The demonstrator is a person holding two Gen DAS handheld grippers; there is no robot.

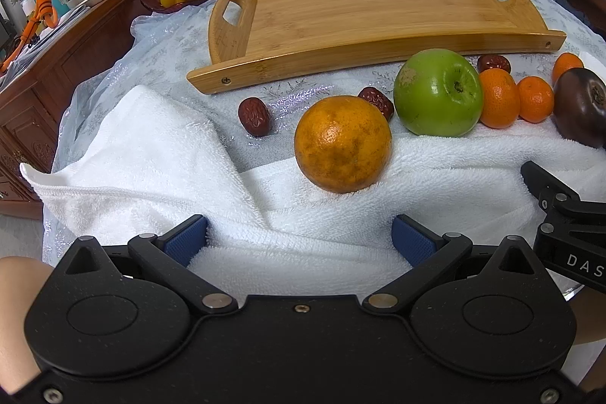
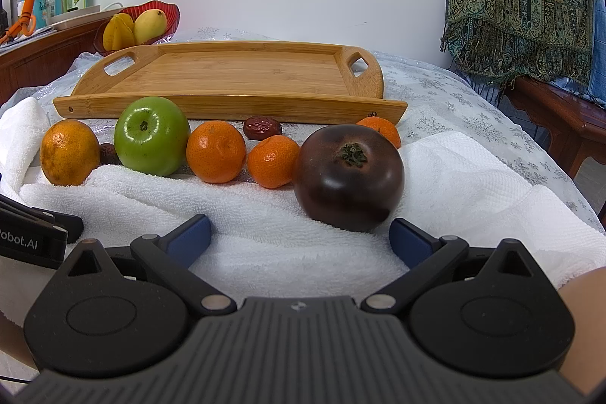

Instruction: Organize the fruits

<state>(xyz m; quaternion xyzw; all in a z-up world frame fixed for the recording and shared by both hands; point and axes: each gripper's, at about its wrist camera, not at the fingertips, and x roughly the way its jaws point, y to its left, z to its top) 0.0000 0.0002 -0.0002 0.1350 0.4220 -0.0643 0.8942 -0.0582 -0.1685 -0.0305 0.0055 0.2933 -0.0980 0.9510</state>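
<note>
1. Left wrist view: the left gripper (image 1: 299, 237) hung over the white towel (image 1: 159, 158) with its blue pads spread wide and nothing between them. A speckled orange (image 1: 342, 143) sat on the towel straight ahead, apart from the fingers. Behind it lay a green apple (image 1: 438, 92), two red dates (image 1: 254, 116) (image 1: 376, 101), small tangerines (image 1: 499, 98) and, farther back, a bamboo tray (image 1: 378, 6).

2. Right wrist view: the right gripper (image 2: 299, 237) was likewise wide apart and held nothing. A dark tomato-like fruit (image 2: 348, 177) rested on the towel (image 2: 246, 214) just beside the right pad (image 2: 411, 243). The fruit row stood in front of the tray (image 2: 235, 78), which held no fruit.
</note>
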